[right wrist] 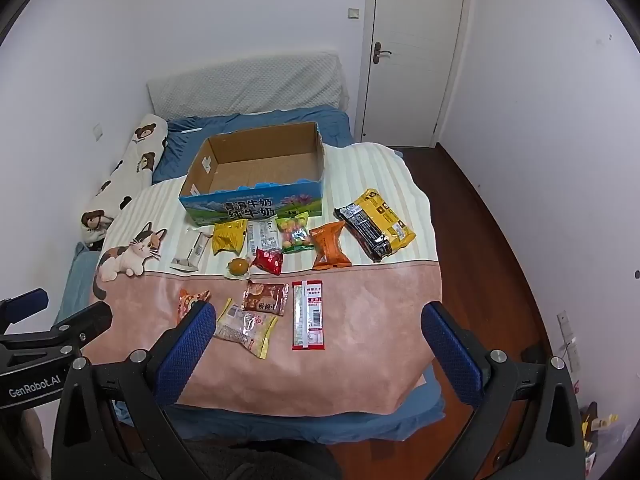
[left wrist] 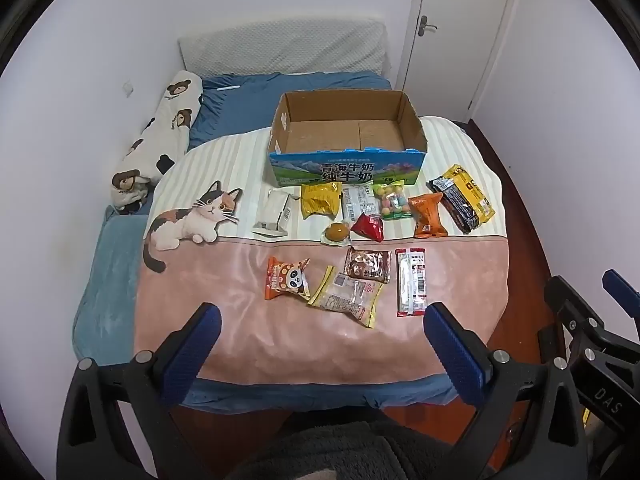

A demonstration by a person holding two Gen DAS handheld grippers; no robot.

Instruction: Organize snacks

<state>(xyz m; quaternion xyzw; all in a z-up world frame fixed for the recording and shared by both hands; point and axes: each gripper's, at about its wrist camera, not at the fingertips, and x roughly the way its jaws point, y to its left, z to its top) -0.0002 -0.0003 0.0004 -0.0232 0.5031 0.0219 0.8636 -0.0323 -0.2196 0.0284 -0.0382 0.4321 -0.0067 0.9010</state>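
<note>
Snack packets in bright foil wrappers (left wrist: 348,236) lie scattered before the empty open cardboard box (left wrist: 344,136); left gripper (left wrist: 320,344) and right gripper (right wrist: 320,340) both gape, holding nothing.

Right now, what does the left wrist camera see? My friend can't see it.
An empty cardboard box sits on a bed cover with a cartoon cat, and about a dozen snack packets lie spread in front of it. The open left gripper hovers near the bed's edge, holding nothing.
</note>
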